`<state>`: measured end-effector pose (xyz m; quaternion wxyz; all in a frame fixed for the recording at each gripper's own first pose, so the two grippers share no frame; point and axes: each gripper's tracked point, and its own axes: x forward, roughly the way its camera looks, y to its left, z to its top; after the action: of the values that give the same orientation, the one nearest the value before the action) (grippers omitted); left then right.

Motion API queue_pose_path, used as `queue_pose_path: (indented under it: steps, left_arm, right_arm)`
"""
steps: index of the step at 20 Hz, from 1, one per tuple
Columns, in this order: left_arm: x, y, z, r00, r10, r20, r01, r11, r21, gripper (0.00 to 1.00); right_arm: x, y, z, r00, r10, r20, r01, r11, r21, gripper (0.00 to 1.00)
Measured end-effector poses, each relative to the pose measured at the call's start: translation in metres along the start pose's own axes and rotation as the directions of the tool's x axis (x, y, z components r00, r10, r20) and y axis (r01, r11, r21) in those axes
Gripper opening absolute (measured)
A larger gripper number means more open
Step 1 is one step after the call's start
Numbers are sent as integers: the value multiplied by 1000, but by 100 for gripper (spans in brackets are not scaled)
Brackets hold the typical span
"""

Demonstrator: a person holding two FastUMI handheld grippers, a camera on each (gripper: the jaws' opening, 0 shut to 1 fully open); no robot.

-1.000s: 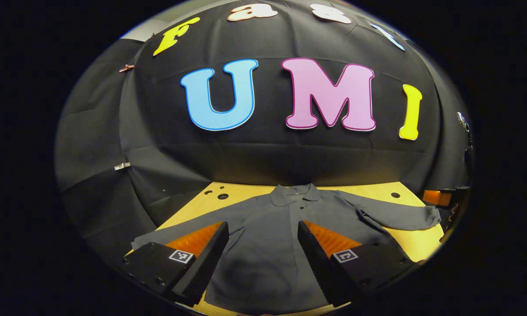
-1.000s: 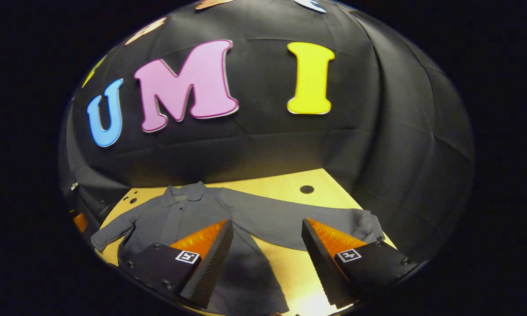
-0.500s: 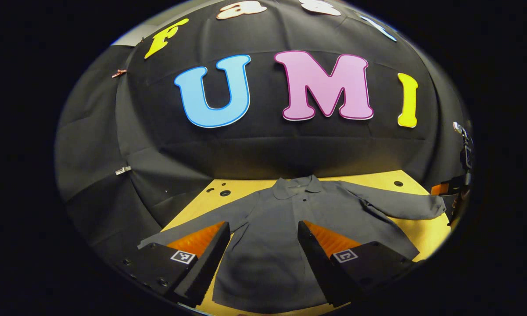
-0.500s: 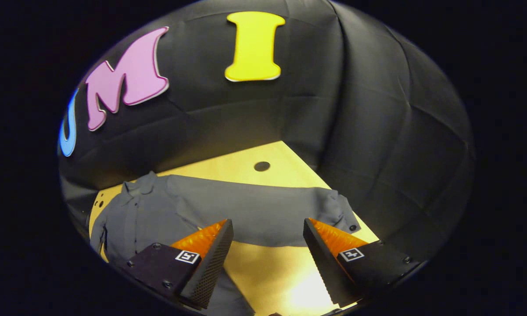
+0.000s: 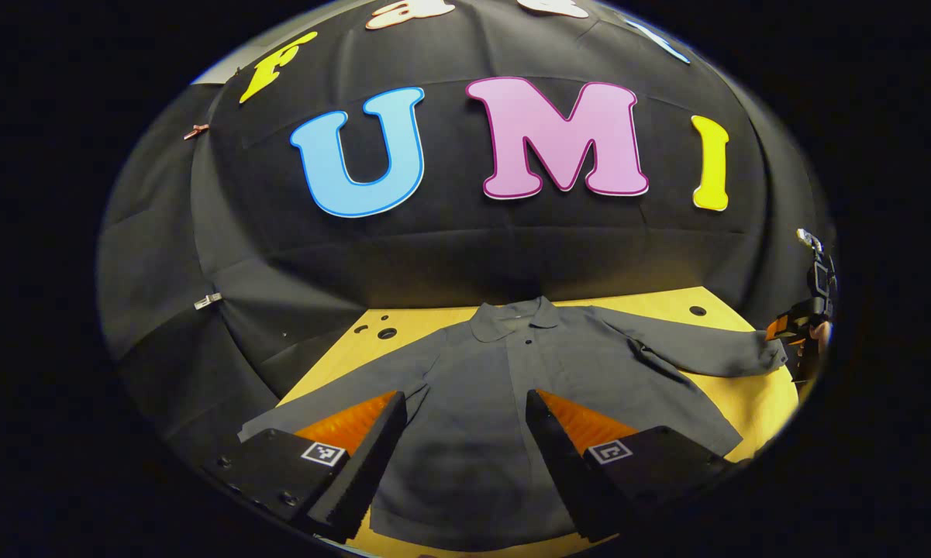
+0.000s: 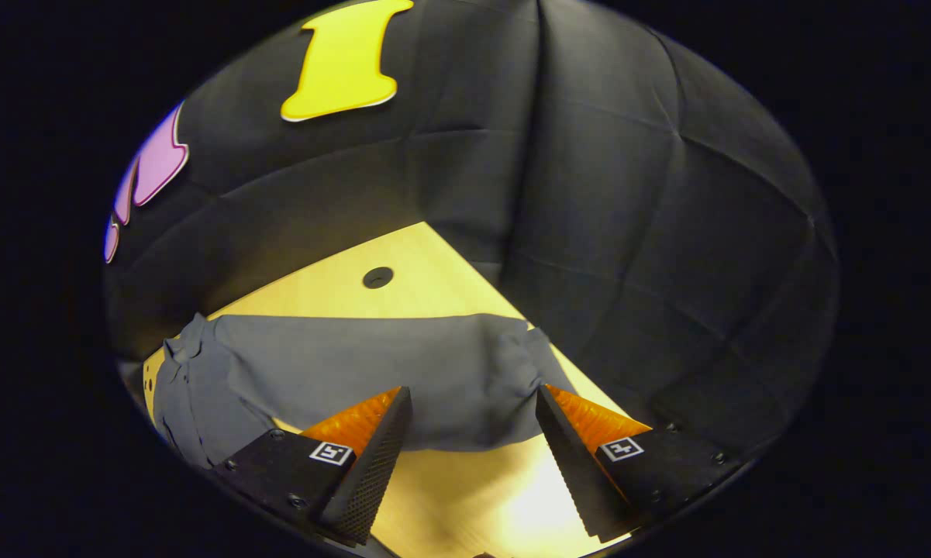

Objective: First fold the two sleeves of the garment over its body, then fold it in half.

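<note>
With both grippers' jaws open, the right gripper (image 6: 473,457) should drop onto the sleeve (image 6: 403,372) near its cuff (image 6: 539,364), pinching cloth only, clear of the counter (image 6: 434,267).

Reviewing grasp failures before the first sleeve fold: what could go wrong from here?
1. The right gripper has its jaws open around the sleeve end near the table edge; closing short may catch only the cuff, or miss.
2. The left gripper hovers open over the shirt body; dipping could wrinkle it.
</note>
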<state>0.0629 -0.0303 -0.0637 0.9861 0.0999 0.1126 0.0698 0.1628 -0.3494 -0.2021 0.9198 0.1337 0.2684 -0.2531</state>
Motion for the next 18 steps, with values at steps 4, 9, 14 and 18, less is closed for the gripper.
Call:
queue_pose_path:
  steps: [4,9,14,18]
  left_arm:
    - [4,-3,-7,1000,7,-21,-7,1000,10,98]
    - [11,-2,-14,999,10,-45,-8,1000,30,98]
    - [17,-7,-20,997,9,-74,-7,1000,18,98]
    - [18,-10,-22,997,4,-79,-3,1000,22,98]
  right_arm:
    - [28,-21,-3,998,-56,-25,57,998,19,99]
    - [57,-40,-4,993,-104,-54,106,993,49,99]
    - [94,-42,-28,983,-131,-132,135,991,19,100]
    - [99,-48,-34,977,-114,-180,121,992,32,100]
